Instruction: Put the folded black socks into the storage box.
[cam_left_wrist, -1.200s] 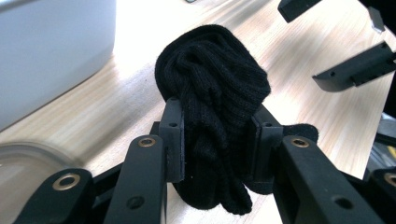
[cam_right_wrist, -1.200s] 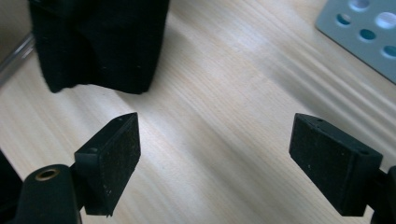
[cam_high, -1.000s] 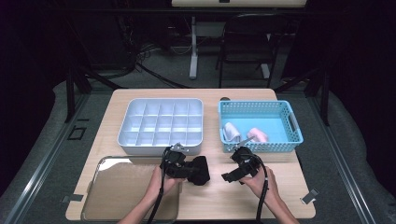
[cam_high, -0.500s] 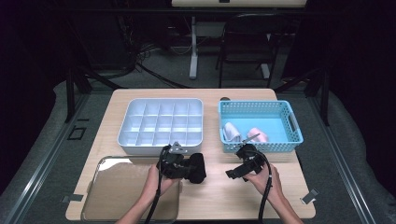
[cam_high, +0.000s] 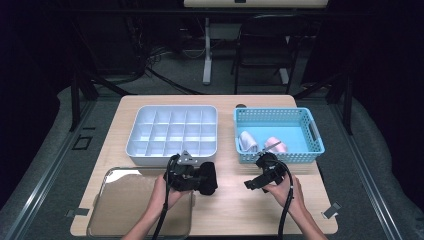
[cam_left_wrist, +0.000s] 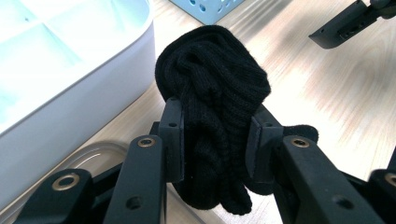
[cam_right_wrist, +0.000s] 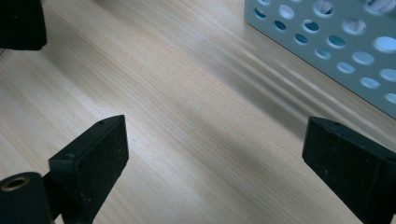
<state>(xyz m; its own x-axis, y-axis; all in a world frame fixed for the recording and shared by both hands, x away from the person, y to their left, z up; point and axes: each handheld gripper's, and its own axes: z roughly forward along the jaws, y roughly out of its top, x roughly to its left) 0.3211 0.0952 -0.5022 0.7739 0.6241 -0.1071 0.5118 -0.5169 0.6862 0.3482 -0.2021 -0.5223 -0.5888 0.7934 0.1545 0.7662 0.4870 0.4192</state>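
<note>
High view first: left gripper (cam_high: 207, 176) is clamped on one rolled black sock (cam_high: 209, 178), though gripper and sock blur into a single dark lump so the jaws are hard to pick out; right gripper (cam_high: 254, 183) sits apart from it with nothing in it; beyond the left jaws is one white divided tray (cam_high: 172, 131) with sixteen cells, and beyond the right jaws one blue basket (cam_high: 279, 134) holding two pale rolled bundles, one whitish (cam_high: 248, 141) and one pinkish (cam_high: 275, 145), too small to say much more; one clear lid (cam_high: 140, 202) lies under the left hand, its front edge cut off by the frame.

Left gripper view: both jaws squeeze the black sock (cam_left_wrist: 217, 121) from either side; the roll bulges above them and hangs below, so the pads are mostly buried; tray wall (cam_left_wrist: 84, 100) is just left of the jaws, and a tip of the right gripper (cam_left_wrist: 343, 28) pokes in at top right, cut off.

Right gripper view: jaws spread wide over bare table (cam_right_wrist: 196, 107), nothing between them; basket wall (cam_right_wrist: 327, 51) up beyond the right jaw, cropped; a dark blurry corner at top left, can't tell what.
</note>
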